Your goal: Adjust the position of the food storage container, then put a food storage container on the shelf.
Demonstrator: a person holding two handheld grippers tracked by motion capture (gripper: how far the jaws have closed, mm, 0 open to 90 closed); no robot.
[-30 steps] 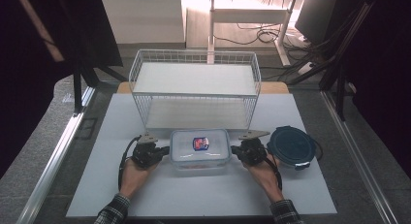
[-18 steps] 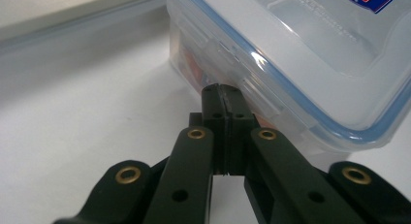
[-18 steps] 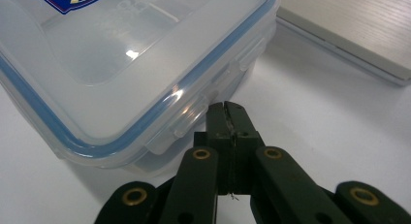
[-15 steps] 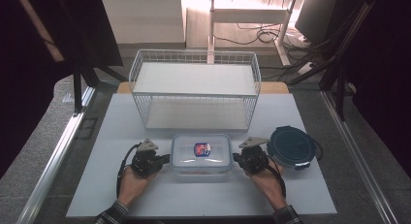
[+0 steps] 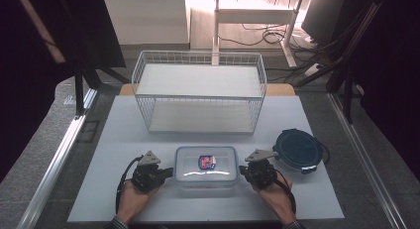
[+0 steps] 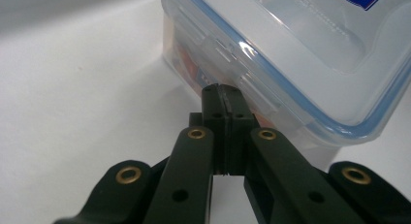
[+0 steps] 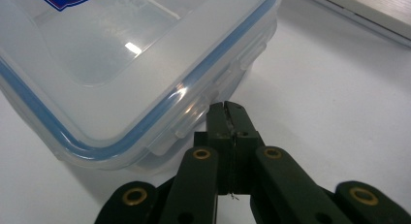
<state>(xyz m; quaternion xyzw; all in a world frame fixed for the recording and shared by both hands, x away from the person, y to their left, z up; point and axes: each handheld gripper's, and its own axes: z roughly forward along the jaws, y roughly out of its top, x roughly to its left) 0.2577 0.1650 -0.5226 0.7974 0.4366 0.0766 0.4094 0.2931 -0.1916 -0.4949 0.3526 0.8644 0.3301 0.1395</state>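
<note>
Both closed grippers, left gripper [image 5: 167,172] and right gripper [image 5: 243,170], press the food container [image 5: 206,165] (lid on); wire basket [image 5: 199,92] unfilled.

We note white rectangular tabletop [image 5: 124,140] carrying white wire basket [image 5: 198,92], clear lidded plastic box [image 5: 206,165], round dark-blue lidded container [image 5: 298,149].

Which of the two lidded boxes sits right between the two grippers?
The clear rectangular box with the blue-rimmed lid and a red-and-blue sticker. The left gripper and right gripper flank its ends. The dark round box sits apart, off to the right.
</note>
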